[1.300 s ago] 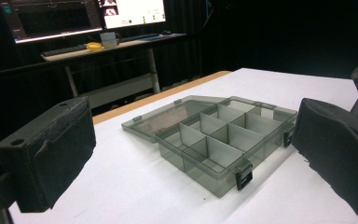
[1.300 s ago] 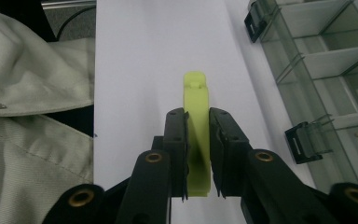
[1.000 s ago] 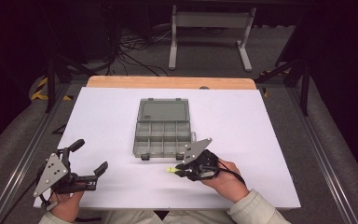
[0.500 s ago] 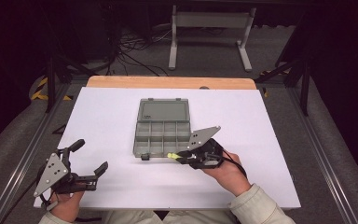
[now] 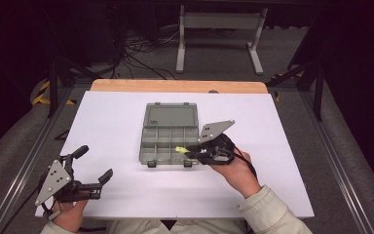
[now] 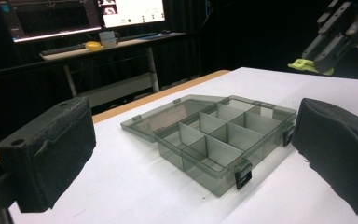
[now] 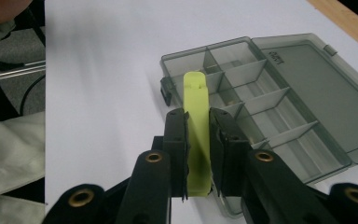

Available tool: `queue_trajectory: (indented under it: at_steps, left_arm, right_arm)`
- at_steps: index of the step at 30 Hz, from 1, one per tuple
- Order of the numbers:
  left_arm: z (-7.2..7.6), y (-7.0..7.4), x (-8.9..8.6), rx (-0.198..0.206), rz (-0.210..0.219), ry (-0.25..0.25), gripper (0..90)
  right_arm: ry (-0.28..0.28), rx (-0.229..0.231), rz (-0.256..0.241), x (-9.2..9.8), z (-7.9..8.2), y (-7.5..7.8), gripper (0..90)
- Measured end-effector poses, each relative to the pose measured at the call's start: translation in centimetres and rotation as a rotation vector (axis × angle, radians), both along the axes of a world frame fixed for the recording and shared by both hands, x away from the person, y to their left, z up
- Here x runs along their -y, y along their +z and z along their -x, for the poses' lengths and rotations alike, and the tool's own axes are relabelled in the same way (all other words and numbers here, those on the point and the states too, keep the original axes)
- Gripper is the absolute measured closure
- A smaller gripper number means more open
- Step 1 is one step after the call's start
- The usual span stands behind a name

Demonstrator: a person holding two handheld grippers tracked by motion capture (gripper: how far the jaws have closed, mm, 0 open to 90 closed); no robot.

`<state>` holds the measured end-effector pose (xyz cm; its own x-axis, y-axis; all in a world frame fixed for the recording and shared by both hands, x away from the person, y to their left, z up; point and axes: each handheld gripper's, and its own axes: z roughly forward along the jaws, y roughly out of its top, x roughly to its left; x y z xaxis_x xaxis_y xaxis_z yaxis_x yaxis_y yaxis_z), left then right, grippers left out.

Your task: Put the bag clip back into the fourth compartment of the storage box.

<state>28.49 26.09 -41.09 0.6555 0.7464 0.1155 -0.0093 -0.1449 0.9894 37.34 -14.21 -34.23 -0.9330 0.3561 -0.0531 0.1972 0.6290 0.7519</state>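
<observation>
Pinching the yellow-green piece [image 7: 197, 135] between its narrowed jaws, your right gripper [image 7: 197, 140] holds it with the long axis running straight out ahead of the tips, its free end hanging above the near front compartments of the open organizer box [image 7: 279, 116]. Beyond that end the box stretches away toward its laid-back lid. Your left gripper [image 5: 93, 165] waits well apart, jaws wide and holding nothing.

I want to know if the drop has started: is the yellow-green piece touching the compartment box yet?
Apart. In the left gripper view the yellow-green piece, clamped in the right gripper, hangs in the air well above the compartment box, with open space between them.
</observation>
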Motion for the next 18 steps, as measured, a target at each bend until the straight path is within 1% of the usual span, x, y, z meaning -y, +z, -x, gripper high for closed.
queue_trajectory:
  at_steps: [4, 10, 16, 17, 18]
  left_arm:
    - [0.0, 0.0, 0.0, -0.001, -0.001, 0.0, 0.0]
    - [0.0, 0.0, 0.0, -0.001, -0.001, 0.0, 0.1]
    - [0.0, 0.0, 0.0, 0.0, -0.001, -0.001, 0.0]
    - [0.0, 0.0, 0.0, 0.0, -0.001, -0.001, 0.1]
    - [0.0, 0.0, 0.0, 0.0, -0.001, -0.001, 0.0]
  right_arm:
    - [-0.02, 0.005, -0.009, 0.0, -0.5, 0.3, 77.9]
    - [-0.052, -0.001, -0.024, 0.1, -1.7, 0.7, 77.9]
    - [-0.087, 0.005, -0.029, 0.0, -2.8, 0.8, 77.9]
    - [-0.1, 0.009, -0.031, 0.0, -3.1, 0.8, 77.9]
    - [-0.1, 0.009, -0.031, 0.0, -3.1, 0.8, 77.9]
